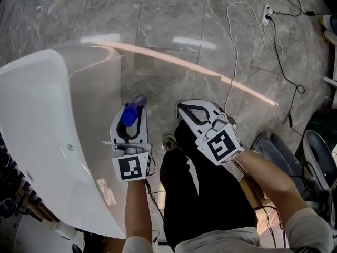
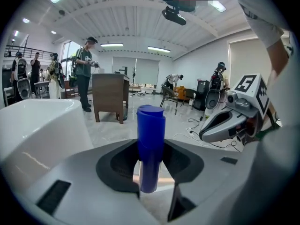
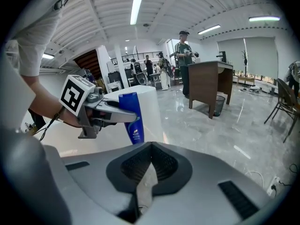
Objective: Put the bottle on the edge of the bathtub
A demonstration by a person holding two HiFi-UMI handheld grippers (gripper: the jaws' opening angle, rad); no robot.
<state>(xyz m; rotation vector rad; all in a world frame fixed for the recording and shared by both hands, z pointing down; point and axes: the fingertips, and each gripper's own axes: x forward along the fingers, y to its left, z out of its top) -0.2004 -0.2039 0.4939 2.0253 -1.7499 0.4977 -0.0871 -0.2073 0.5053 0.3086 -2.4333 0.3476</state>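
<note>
Judging the hazards first: the bottle (image 1: 129,115) is carried over the marble floor (image 1: 184,36), to the right of the bathtub (image 1: 37,141) and apart from it, so any slackening of the clamp would likely drop it on hard stone instead of the rim. The tub edge (image 1: 67,96), at centre left of the head view, looks glossy and curved; a tall, narrow bottle set down tilted there could, in my assessment, topple into the basin or slide off onto the floor. A good part of the bottle (image 2: 150,149) stands clear of the jaws in the left gripper view, so a knock against the tub wall could twist it in the grip. A white cable (image 1: 231,51) lies at upper right, well clear of the path. The left gripper (image 1: 129,121) is partly open and clamped on the blue bottle, both jaws pressing its sides; the right gripper view confirms the bottle (image 3: 132,117) held in front of the white tub (image 3: 151,108). The right gripper (image 1: 185,109), at centre frame, has its jaws together with nothing between them and touches nothing.
</note>
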